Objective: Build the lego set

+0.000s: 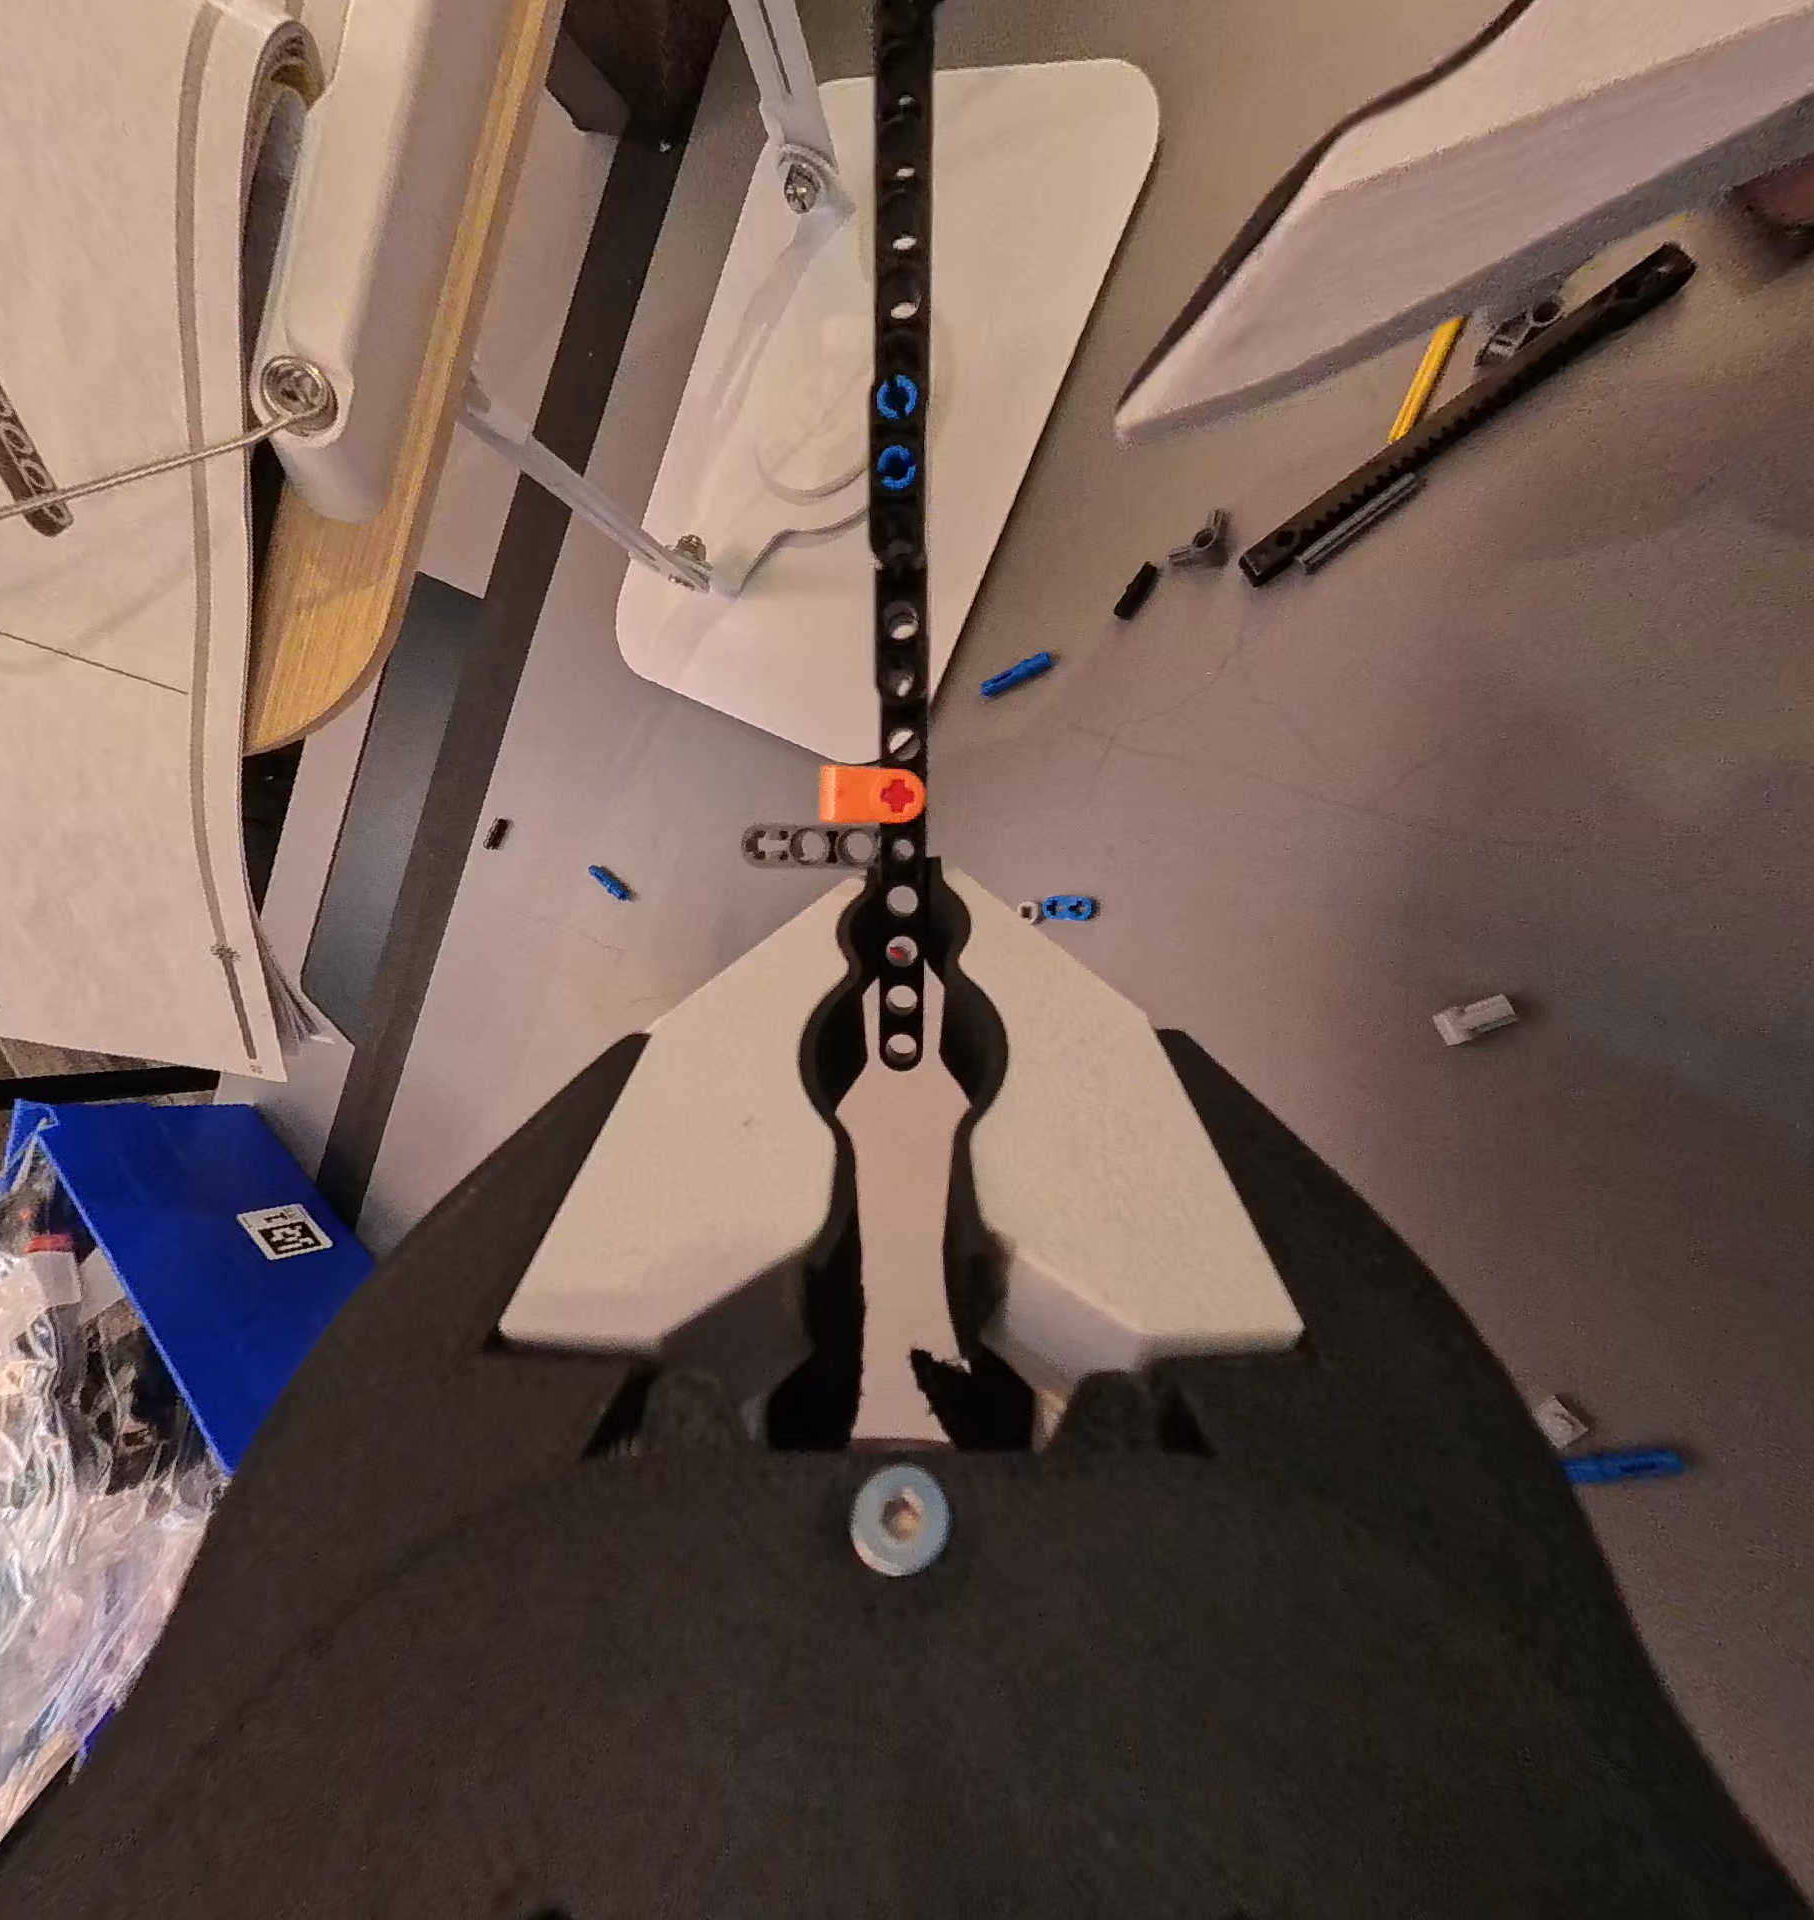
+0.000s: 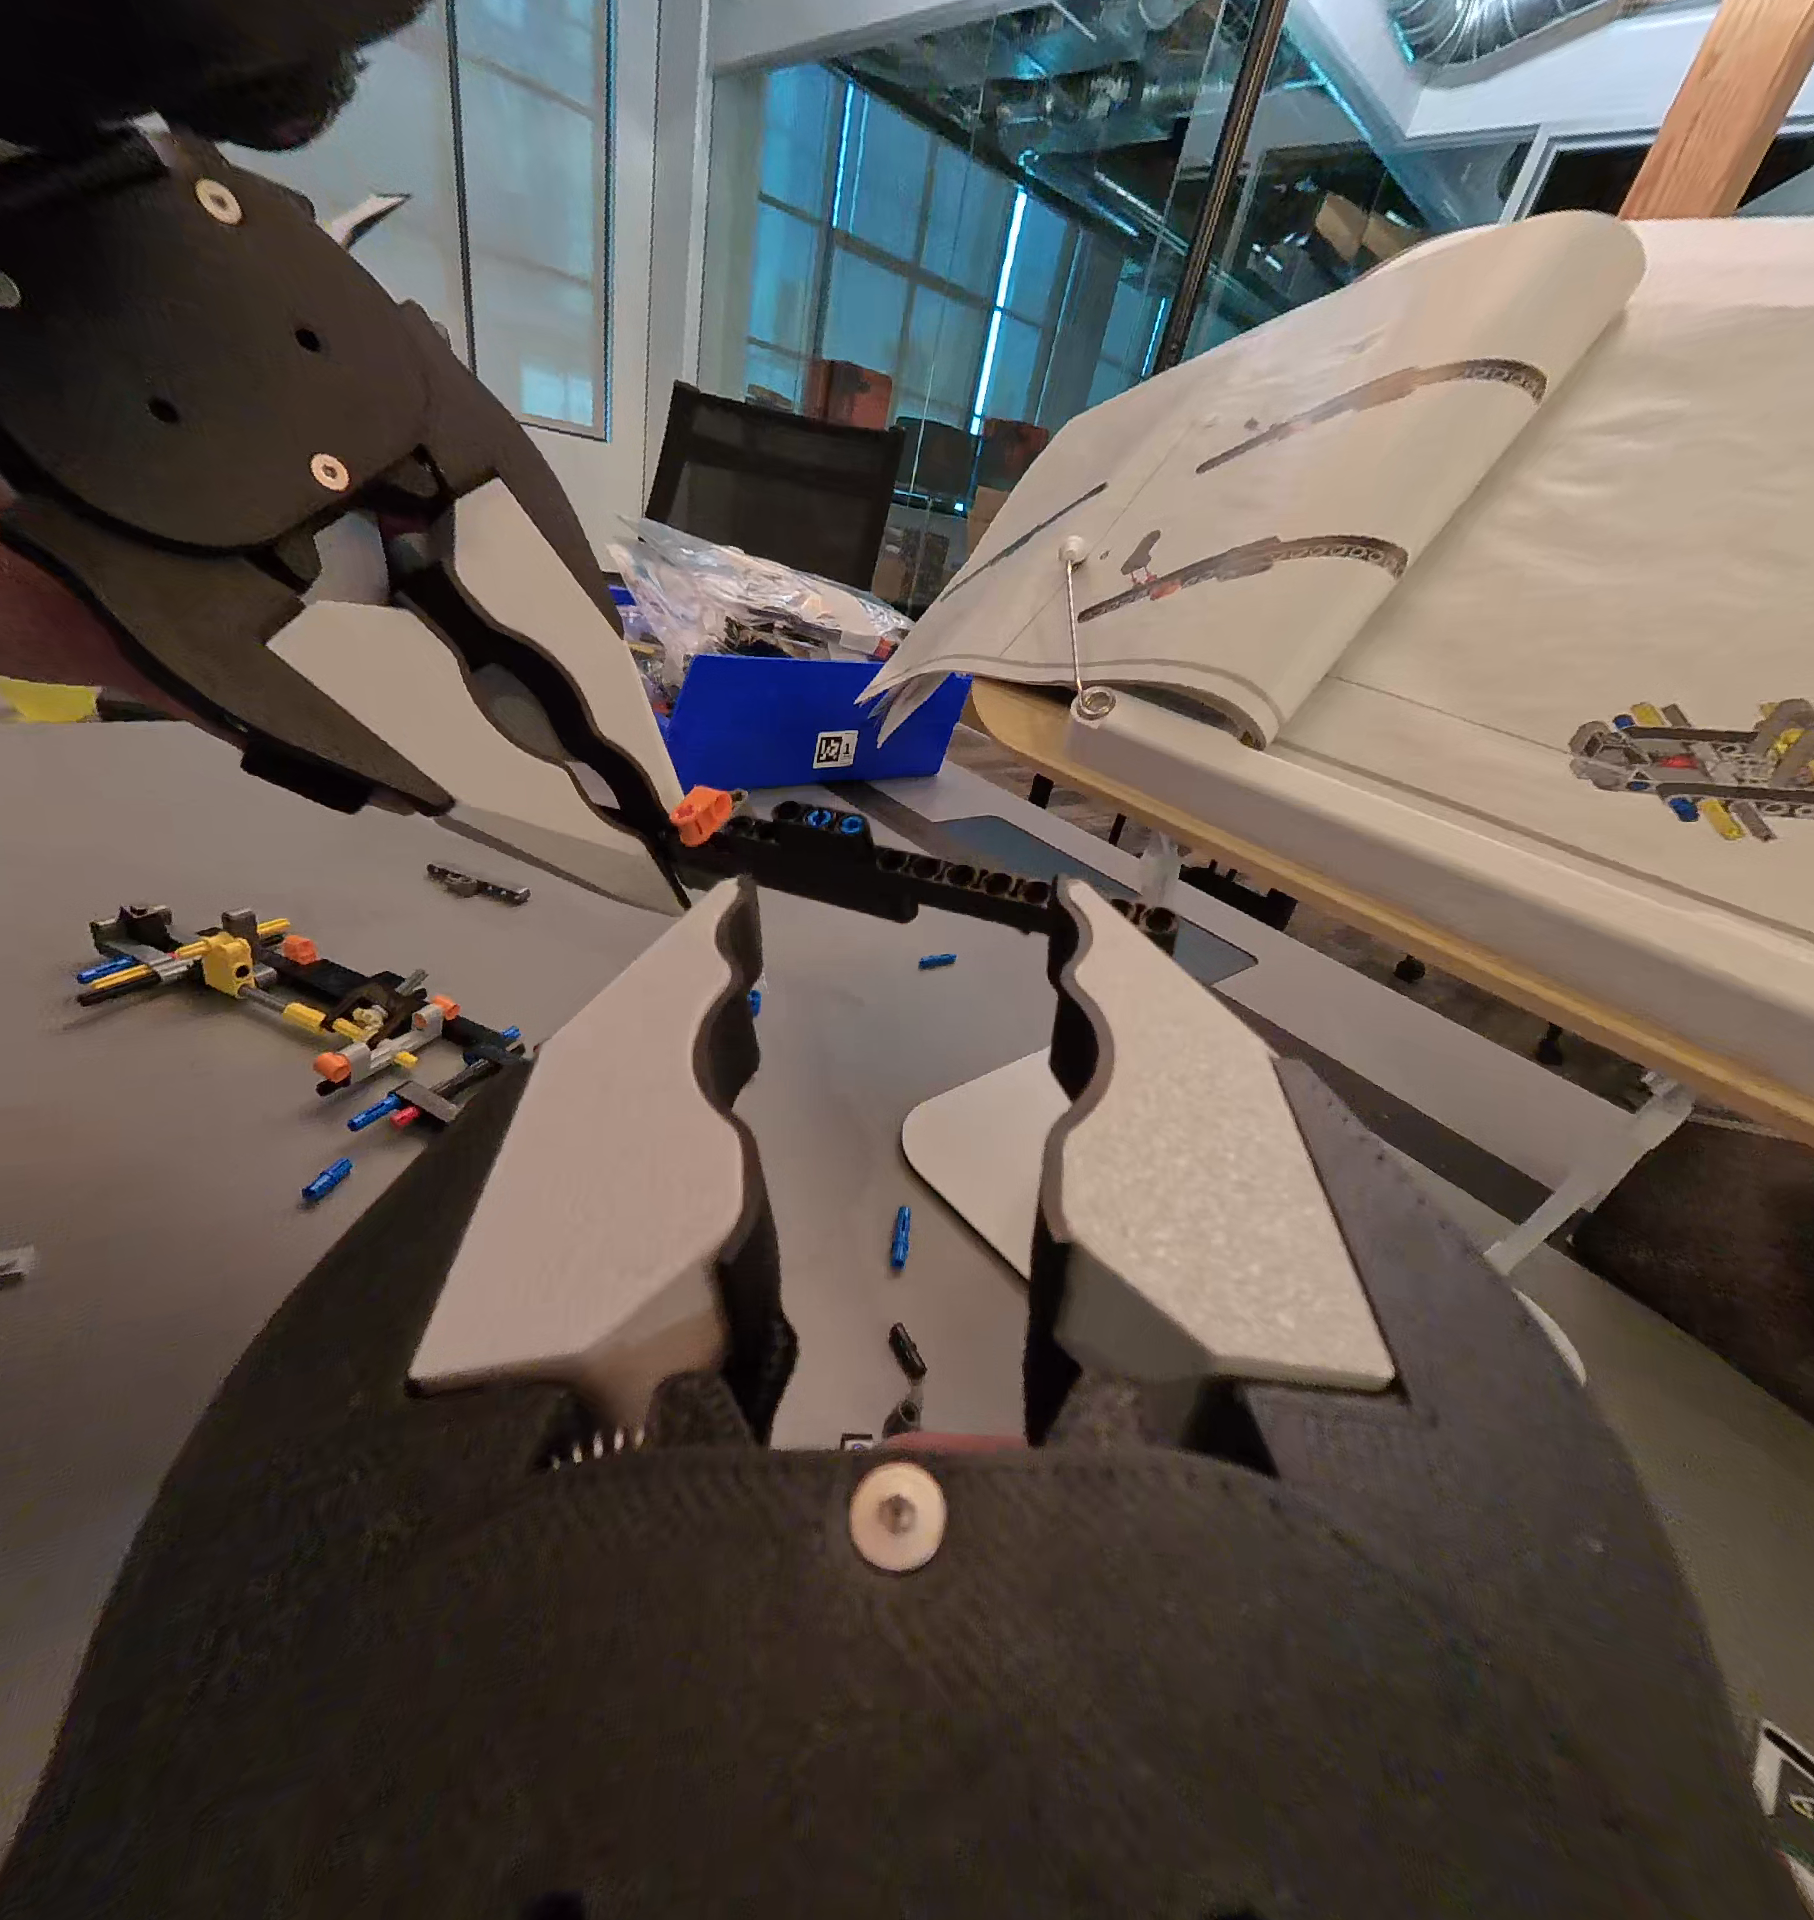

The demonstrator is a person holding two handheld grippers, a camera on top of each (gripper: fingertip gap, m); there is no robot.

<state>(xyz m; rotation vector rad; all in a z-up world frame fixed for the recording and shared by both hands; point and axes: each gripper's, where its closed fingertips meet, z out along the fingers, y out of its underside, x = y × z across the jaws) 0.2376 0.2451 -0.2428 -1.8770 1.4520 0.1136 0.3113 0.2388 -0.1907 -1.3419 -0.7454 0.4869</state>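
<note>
Above the grey table (image 1: 1298,831), the left gripper (image 1: 901,935) pinches one end of the long black beam (image 1: 901,312), which sticks far out in the air. An orange piece (image 1: 867,795) and two blue pins (image 1: 896,431) sit on it. The right gripper (image 2: 908,935) is spread wide, just near the beam's middle. If it pushes too hard, the long beam could twist and slip out.

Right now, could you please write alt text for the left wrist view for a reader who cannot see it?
The left gripper is shut on one end of a long black beam, which carries an orange connector and two blue pins. Loose blue pins and small grey parts lie scattered on the grey table.
</note>
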